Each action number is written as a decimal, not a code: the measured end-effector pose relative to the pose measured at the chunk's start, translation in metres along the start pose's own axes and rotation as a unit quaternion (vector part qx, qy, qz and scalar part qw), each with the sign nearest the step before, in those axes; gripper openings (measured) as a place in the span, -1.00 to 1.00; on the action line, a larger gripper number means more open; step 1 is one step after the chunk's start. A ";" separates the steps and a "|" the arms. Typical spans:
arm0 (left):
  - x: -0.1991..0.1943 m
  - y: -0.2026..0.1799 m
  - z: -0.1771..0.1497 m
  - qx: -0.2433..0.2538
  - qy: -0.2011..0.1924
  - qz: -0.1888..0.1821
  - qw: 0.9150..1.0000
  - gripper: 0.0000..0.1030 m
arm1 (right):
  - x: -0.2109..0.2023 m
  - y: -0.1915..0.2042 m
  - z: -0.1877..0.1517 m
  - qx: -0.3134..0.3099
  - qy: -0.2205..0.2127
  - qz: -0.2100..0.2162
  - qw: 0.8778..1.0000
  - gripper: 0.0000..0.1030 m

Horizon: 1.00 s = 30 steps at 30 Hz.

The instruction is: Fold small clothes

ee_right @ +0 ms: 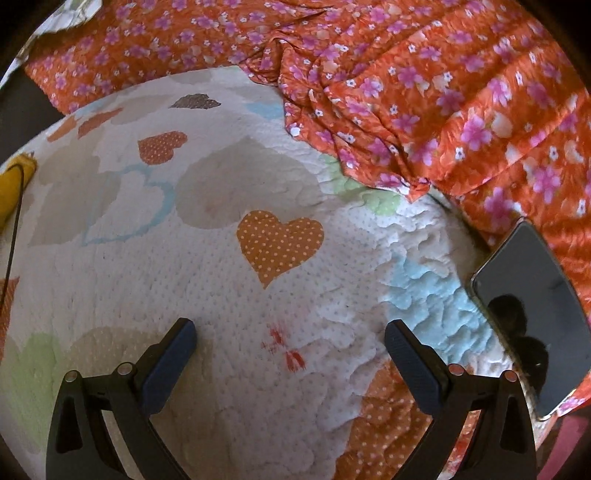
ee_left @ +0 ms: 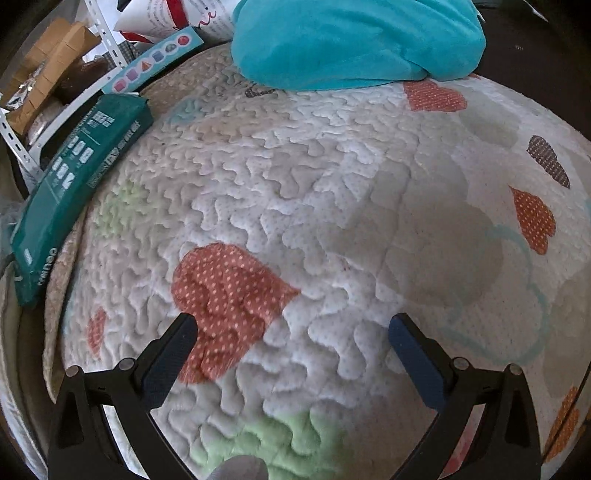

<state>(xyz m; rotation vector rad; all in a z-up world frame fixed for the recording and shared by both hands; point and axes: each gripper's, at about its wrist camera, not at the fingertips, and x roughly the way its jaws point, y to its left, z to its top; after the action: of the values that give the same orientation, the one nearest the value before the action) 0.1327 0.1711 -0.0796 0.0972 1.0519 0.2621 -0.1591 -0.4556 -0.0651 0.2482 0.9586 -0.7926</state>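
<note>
Left claw [ee_left: 291,328]: jaws spread wide, nothing between them, poised over the quilt [ee_left: 332,192] (white, stitched in wavy ridges, with dotted hearts). A red heart [ee_left: 225,295] lies just ahead of the left finger [ee_left: 173,354]. Farther out, at the quilt's far edge, a teal garment [ee_left: 354,40] sits bunched in a rounded heap; its long axis runs left to right across the view, and which end is which cannot be told. To the left, along the quilt's rim, a green packet [ee_left: 70,195] lies lengthwise, with a pastel strip [ee_left: 155,59] beyond it and a white shelf frame [ee_left: 107,33] holding brown boxes [ee_left: 48,70].

Right claw [ee_right: 290,328]: jaws equally wide, holding nothing, over the same quilt [ee_right: 147,266]. An orange heart [ee_right: 277,243] lies ahead, centred between the fingers. Beyond it an orange floral cloth [ee_right: 424,92] (pink and white flowers) is rumpled across the far and right side, one folded corner pointing down toward the quilt's middle. A dark phone [ee_right: 535,314] rests at right, overlapping quilt and cloth, long axis slanting away. A yellow item [ee_right: 14,177] and a thin black cord [ee_right: 14,221] sit at the left edge.
</note>
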 end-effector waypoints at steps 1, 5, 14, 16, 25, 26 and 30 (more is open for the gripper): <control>0.001 0.000 0.000 -0.001 -0.002 -0.003 1.000 1.00 | 0.000 0.000 -0.001 0.002 -0.003 0.002 1.000 0.99; 0.006 0.004 -0.005 -0.021 -0.029 -0.028 0.999 1.00 | -0.001 0.001 -0.002 0.003 -0.008 0.001 1.000 1.00; 0.007 0.009 -0.015 -0.073 -0.051 -0.046 0.995 1.00 | 0.000 -0.001 -0.001 0.007 -0.012 0.004 1.000 1.00; 0.006 0.009 -0.017 -0.075 -0.057 -0.043 0.995 1.00 | 0.000 -0.001 -0.002 0.007 -0.012 0.005 1.000 1.00; 0.006 0.010 -0.018 -0.077 -0.062 -0.046 0.994 1.00 | -0.002 -0.001 -0.003 0.010 -0.014 0.006 1.000 1.00; 0.006 0.010 -0.018 -0.077 -0.062 -0.045 0.994 1.00 | -0.002 -0.002 -0.003 0.009 -0.014 0.006 1.000 1.00; 0.006 0.010 -0.018 -0.077 -0.062 -0.046 0.994 1.00 | -0.001 -0.002 -0.003 0.009 -0.014 0.006 1.000 1.00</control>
<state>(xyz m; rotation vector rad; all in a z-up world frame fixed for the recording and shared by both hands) 0.1181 0.1815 -0.0913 -0.0730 0.9074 0.2506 -0.1628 -0.4545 -0.0654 0.2573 0.9223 -0.7927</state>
